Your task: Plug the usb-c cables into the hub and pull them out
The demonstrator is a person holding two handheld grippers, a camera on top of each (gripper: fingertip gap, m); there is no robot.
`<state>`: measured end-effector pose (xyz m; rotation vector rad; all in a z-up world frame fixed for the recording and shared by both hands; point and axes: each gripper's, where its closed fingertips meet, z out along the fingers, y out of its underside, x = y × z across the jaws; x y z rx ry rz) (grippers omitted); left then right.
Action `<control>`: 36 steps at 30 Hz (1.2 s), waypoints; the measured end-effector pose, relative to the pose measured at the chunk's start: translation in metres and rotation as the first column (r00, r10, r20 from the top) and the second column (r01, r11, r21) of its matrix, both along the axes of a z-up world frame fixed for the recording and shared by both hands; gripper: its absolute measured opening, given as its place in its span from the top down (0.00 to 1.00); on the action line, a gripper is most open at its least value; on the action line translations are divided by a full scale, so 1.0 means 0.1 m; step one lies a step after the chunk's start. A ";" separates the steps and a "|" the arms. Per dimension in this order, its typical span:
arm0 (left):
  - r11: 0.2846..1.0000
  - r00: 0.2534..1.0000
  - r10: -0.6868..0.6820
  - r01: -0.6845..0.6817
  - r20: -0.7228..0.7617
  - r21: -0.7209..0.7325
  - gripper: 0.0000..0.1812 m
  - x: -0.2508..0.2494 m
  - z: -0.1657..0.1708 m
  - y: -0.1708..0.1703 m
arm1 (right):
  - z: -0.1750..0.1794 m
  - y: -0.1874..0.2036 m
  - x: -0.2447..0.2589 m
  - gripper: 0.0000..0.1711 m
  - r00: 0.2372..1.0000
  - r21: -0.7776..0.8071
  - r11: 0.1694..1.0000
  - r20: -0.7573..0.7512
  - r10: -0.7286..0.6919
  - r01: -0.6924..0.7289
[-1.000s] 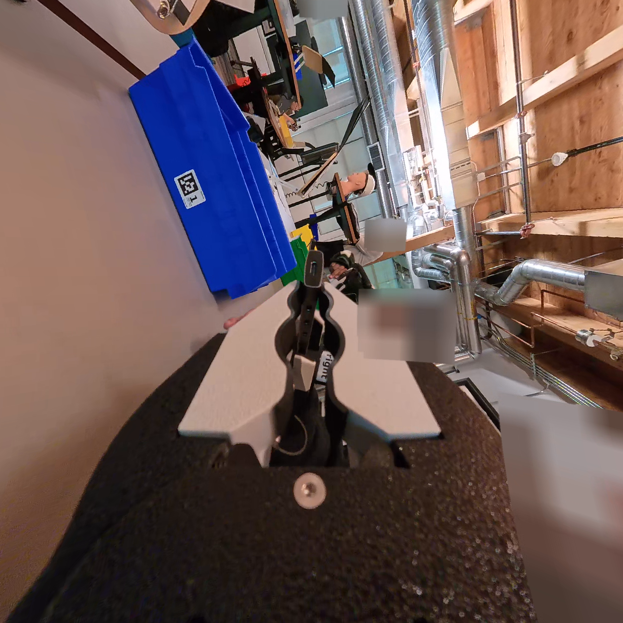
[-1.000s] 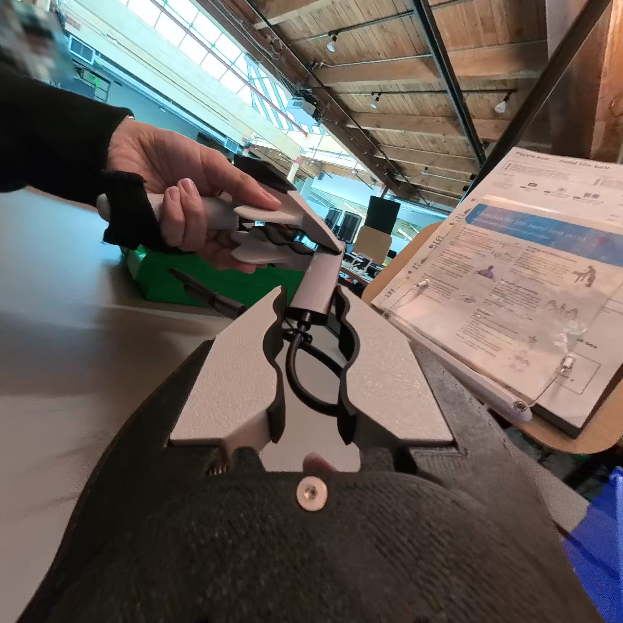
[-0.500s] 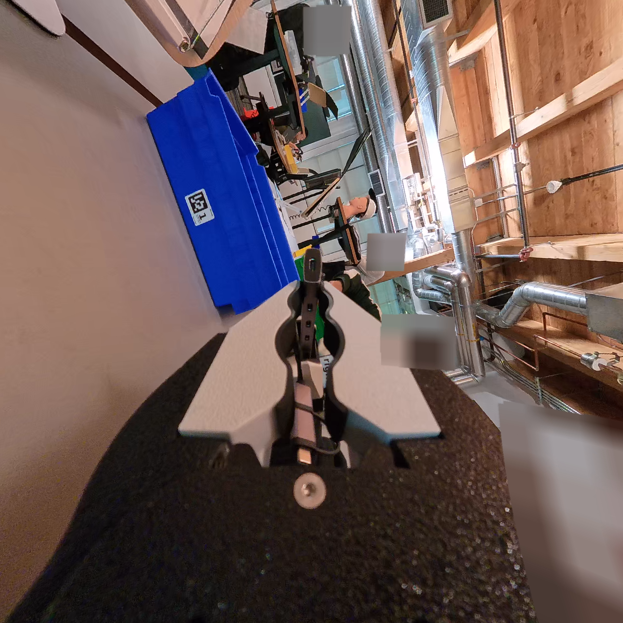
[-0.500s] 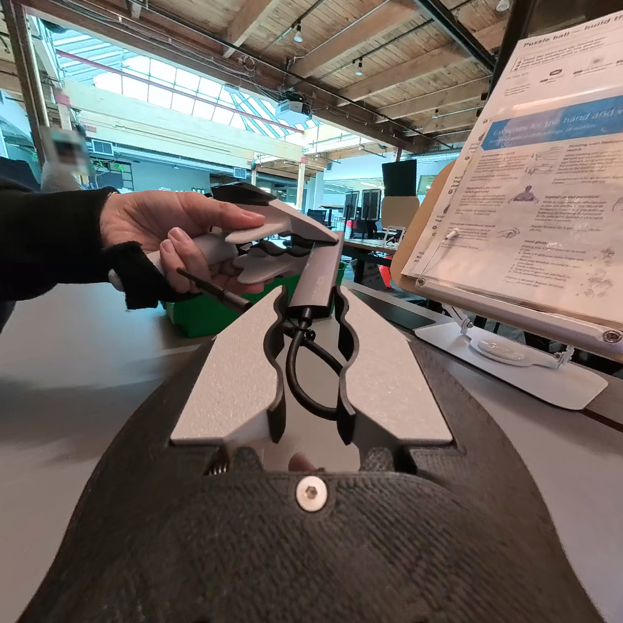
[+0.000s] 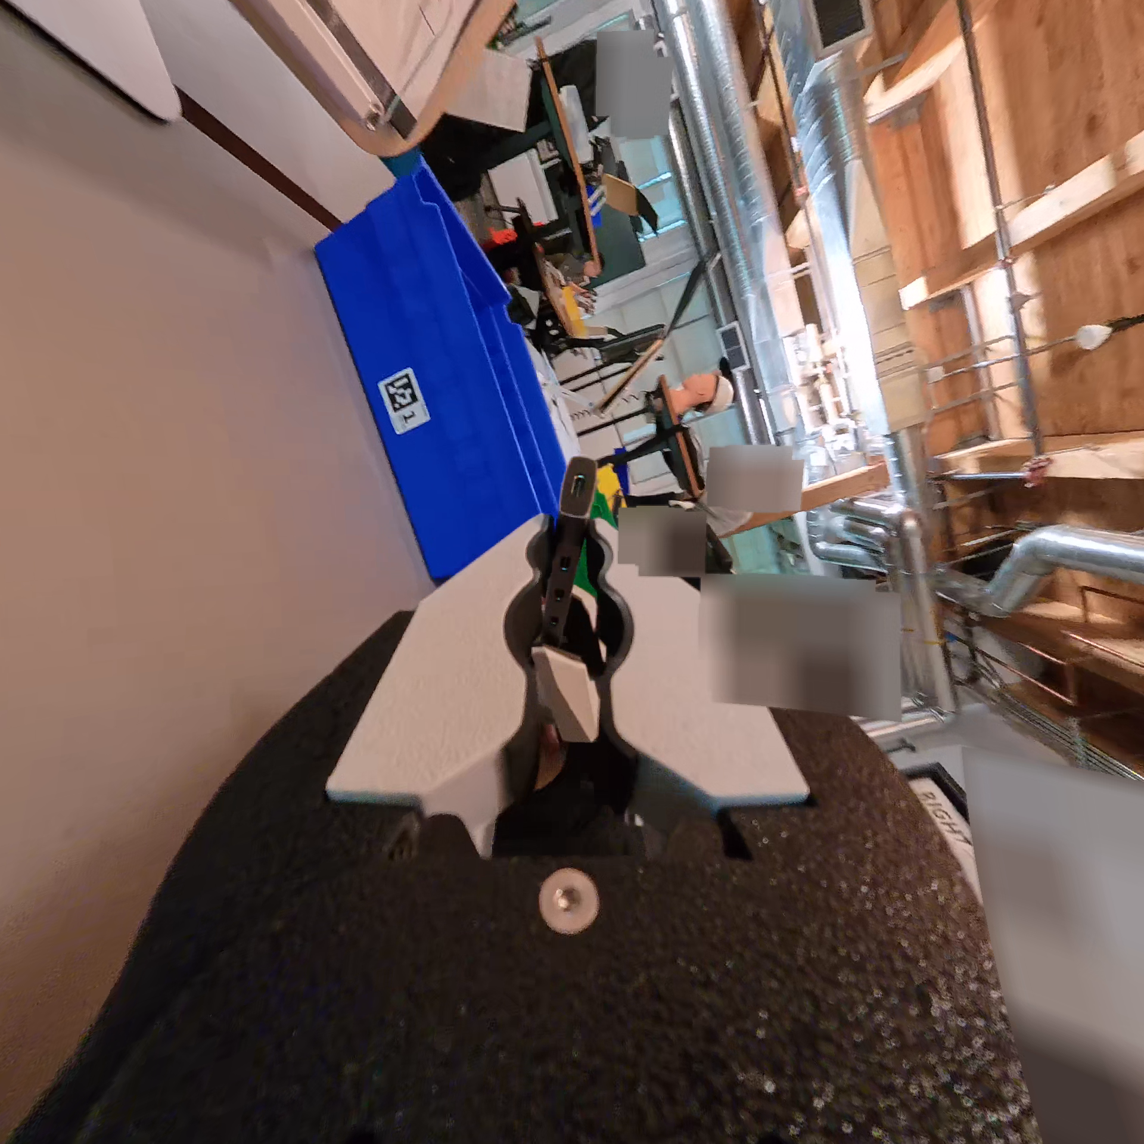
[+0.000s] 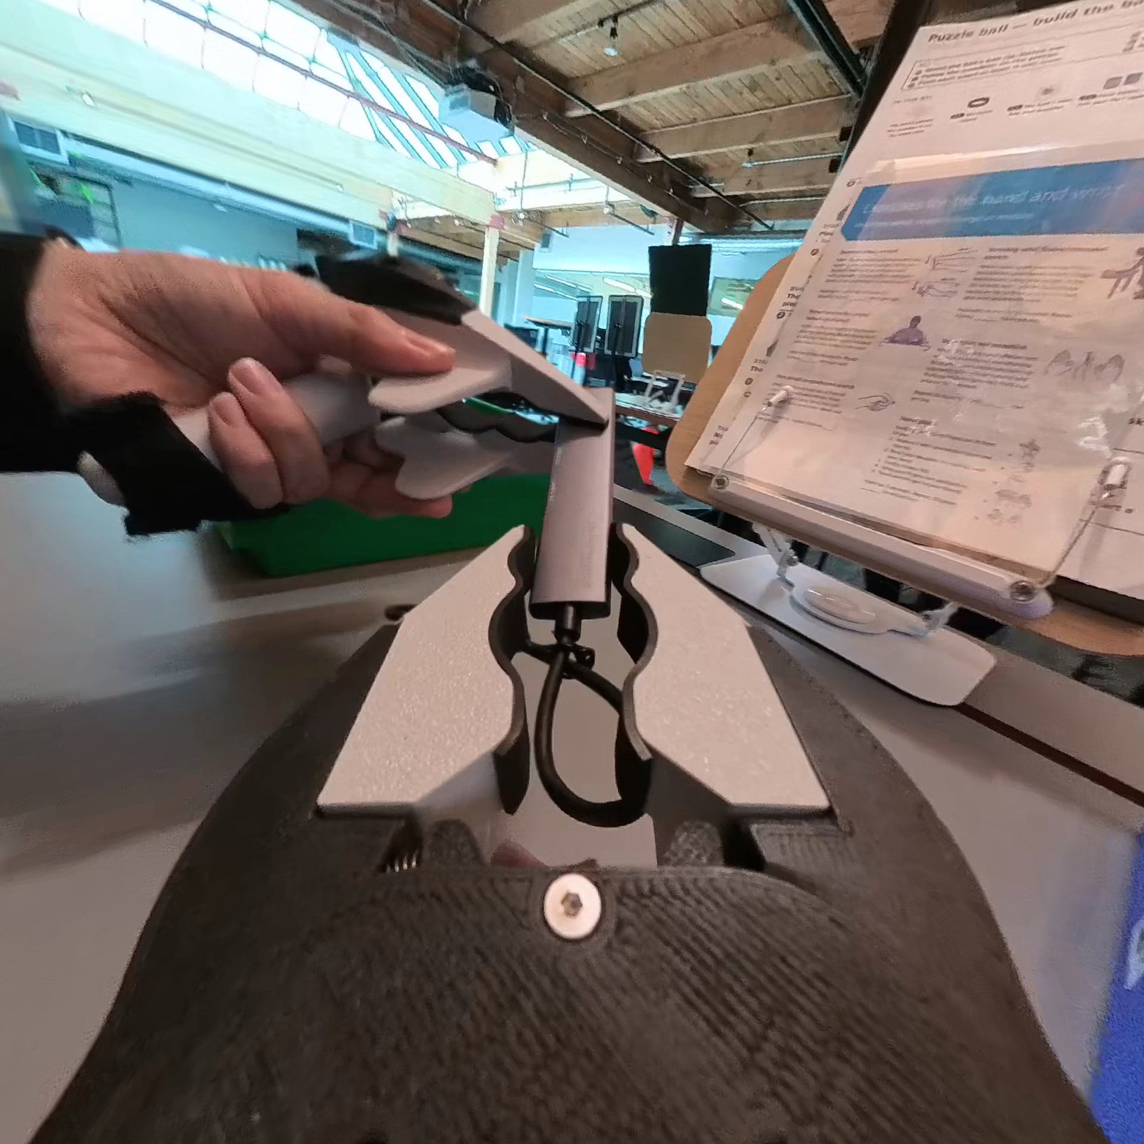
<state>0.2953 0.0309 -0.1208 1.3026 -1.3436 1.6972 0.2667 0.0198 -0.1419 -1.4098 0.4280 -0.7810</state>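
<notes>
A slim grey usb hub [image 6: 576, 514] is held in the air by both grippers. My right gripper [image 6: 572, 538] is shut on its near end, where the hub's own black cable [image 6: 576, 743] loops back between the fingers. My left gripper [image 6: 545, 427], held by a hand [image 6: 216, 371], is shut on the hub's far end from the left. In the left wrist view my left gripper [image 5: 576, 526] clamps the hub [image 5: 579, 489] edge-on, ports showing along its side. A fingertip [image 5: 563, 693] of the right gripper shows behind. No separate usb-c cable shows.
A blue bin [image 5: 446, 384] with a tag stands on the pale table [image 6: 124, 619]. A green bin [image 6: 371, 532] sits behind the left hand. A tilted document stand with printed sheets [image 6: 928, 371] on a white base [image 6: 866, 631] stands at the right. Tip to tip, the grippers are about 4 centimeters apart.
Both grippers keep their hold on the hub. The hub has swung to stand steeper in the right wrist view, and the left gripper has come closer and higher on it. Both views have shifted.
</notes>
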 end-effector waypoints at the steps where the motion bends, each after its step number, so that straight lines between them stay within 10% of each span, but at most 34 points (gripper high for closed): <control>1: 1.000 1.000 0.014 -0.014 0.003 0.011 0.96 0.00 0.01 0.00 | -0.01 0.00 0.01 0.87 1.000 -0.020 1.000 0.022 -0.017 0.018; 21: 0.994 0.997 0.022 -0.031 -0.080 -0.103 0.96 -0.04 0.11 -0.01 | 0.09 -0.01 -0.06 0.86 0.989 -0.078 0.996 0.144 -0.037 0.049; 28: 0.960 0.935 0.135 -0.206 0.329 0.192 0.91 0.09 0.22 0.15 | 0.11 -0.07 0.00 0.86 0.998 0.138 0.990 -0.058 0.020 -0.011; 36: 0.724 0.674 0.014 -0.516 0.738 0.457 0.81 -0.13 0.54 0.72 | 0.03 -0.35 0.20 0.86 0.981 0.284 0.956 -0.194 -0.016 0.072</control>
